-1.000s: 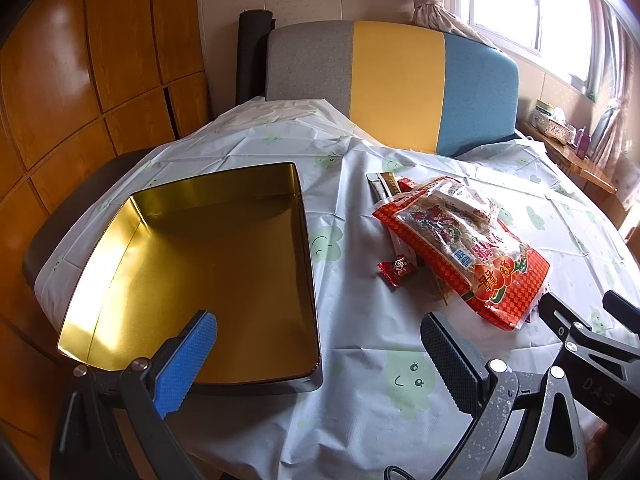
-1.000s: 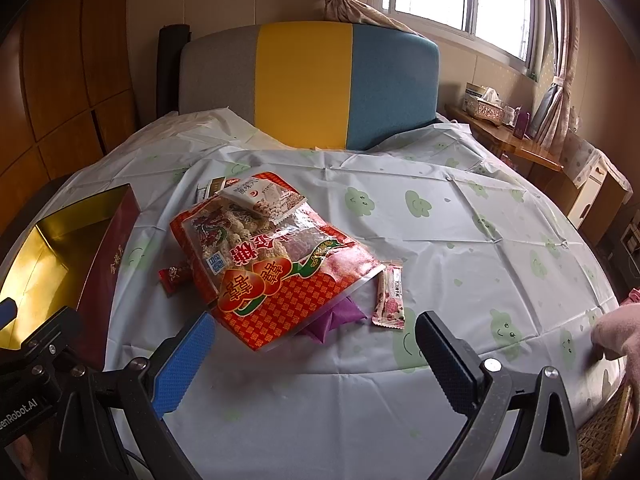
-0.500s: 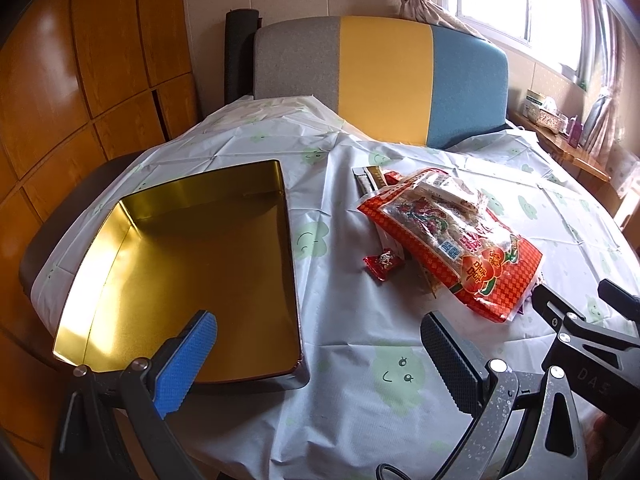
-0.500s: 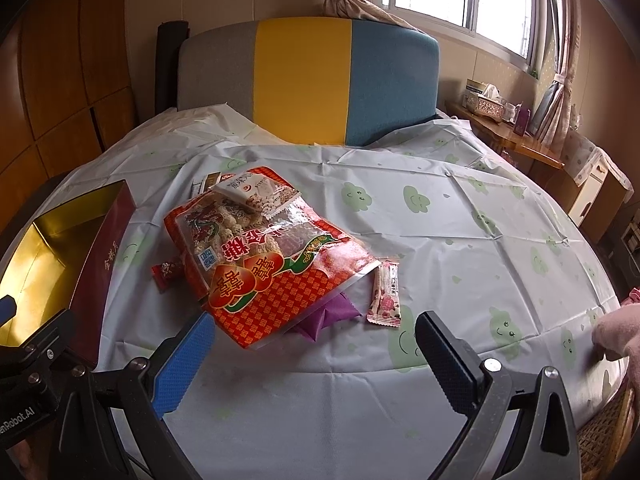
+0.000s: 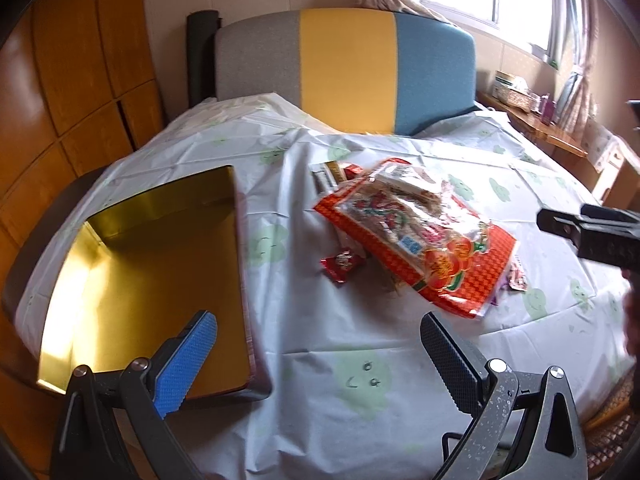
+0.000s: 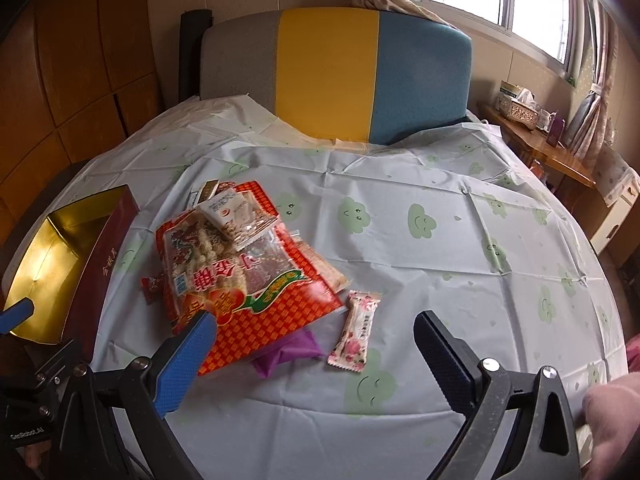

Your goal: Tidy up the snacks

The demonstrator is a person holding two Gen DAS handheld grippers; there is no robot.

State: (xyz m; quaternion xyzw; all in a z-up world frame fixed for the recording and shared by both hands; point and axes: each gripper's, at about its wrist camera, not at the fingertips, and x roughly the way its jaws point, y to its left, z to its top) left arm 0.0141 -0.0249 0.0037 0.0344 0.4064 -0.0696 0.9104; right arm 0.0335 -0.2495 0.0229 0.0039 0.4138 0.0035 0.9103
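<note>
Snacks lie heaped mid-worktop (image 5: 320, 344) in the left wrist view: a red bag (image 5: 416, 240) with a small red sweet (image 5: 340, 266) just beside its near-left edge and thin sticks (image 5: 328, 174) poking out at its far end. Left of the heap, well apart, sits a gold tin (image 5: 140, 280), open and bare inside. The left claw (image 5: 316, 364) is spread wide above the cloth, gripping nothing, its blue pad over the tin's near corner. The right claw shows as a dark body at the right edge. From the right wrist view, the bag (image 6: 248, 276) carries a white packet (image 6: 232, 208) on top; a purple wrapper (image 6: 290, 350) peeks from under its near edge, and a pink floral bar (image 6: 356, 330) lies just beside it. The tin (image 6: 52, 256) stands at far left. The right claw (image 6: 316, 364) hangs spread and empty over the cloth, its blue finger before the bag's near corner.
</note>
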